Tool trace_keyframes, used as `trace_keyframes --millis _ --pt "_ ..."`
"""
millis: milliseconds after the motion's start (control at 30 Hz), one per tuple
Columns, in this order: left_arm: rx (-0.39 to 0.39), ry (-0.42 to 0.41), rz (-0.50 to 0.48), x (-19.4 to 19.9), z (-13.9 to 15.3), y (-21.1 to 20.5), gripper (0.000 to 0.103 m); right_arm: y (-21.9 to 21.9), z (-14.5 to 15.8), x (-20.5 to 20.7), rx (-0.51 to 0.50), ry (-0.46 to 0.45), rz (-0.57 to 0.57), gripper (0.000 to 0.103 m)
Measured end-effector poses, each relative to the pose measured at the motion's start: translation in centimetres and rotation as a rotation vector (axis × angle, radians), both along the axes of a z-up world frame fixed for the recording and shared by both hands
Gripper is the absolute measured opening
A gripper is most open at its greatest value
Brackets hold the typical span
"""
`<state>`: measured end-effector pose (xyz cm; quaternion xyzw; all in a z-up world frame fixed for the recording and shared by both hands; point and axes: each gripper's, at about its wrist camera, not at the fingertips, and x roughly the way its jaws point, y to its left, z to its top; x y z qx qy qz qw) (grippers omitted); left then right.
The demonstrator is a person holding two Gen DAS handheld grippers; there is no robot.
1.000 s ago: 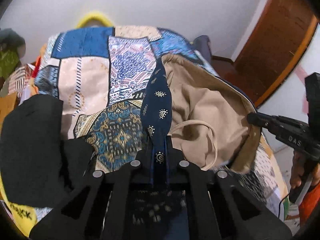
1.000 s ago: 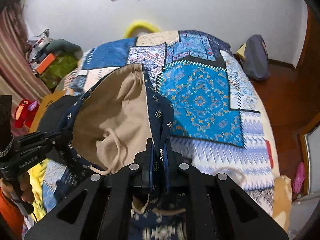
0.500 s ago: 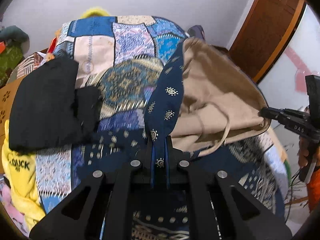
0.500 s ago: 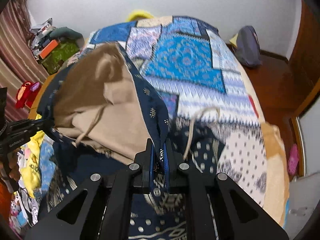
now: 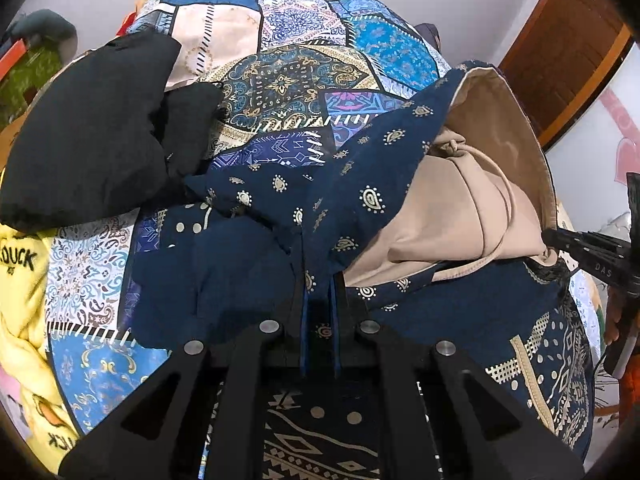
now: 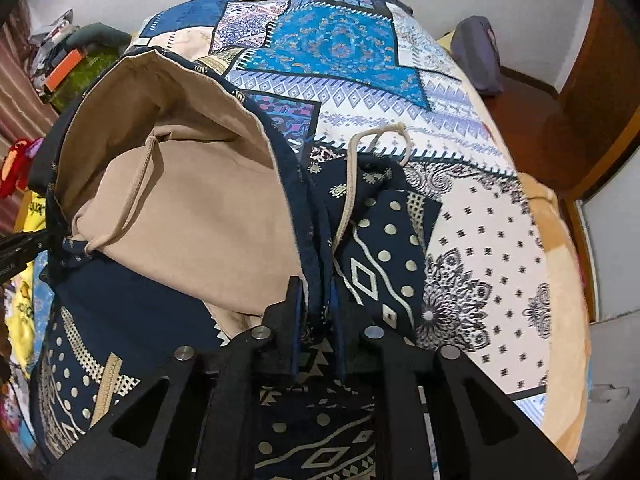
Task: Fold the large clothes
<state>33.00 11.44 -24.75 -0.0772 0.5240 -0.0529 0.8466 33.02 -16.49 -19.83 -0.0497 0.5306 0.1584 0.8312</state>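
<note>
Hand-held gripper count two: left [image 5: 320,300], right [image 6: 316,304], both pinching one navy garment [image 5: 372,184].

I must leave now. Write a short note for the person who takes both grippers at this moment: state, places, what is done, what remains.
Left gripper: shut on the navy printed garment, at its edge.
Right gripper: shut on the same garment, at another point of the edge.
The garment hangs between them over the patchwork bedspread, with its beige lining and a drawstring exposed.
A black garment and a yellow one lie on the left side of the bed.
Done: edge gripped. No finished fold is visible.
Left: lay it flat, then fold.
</note>
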Motion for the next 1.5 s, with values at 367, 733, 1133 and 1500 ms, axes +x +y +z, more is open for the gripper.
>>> trace_keyframes --millis 367,733,1133,1500 --pt "0.124 -0.065 -0.069 0.0 3.3 -1.4 0.038 0.9 3.7 -0.9 -0.034 -0.047 0.04 0.036" --pt "0.098 -0.126 -0.111 4.5 5.9 -2.7 0.041 4.2 5.3 3.0 -0.01 -0.109 0.088 0.04" --pt "0.063 -0.132 -0.173 9.7 5.0 -5.7 0.041 6.9 3.0 7.6 0.026 -0.047 0.11 0.04" --pt "-0.005 -0.105 -0.183 10.8 4.4 -5.7 0.011 6.8 3.1 8.3 0.164 -0.057 0.076 0.012"
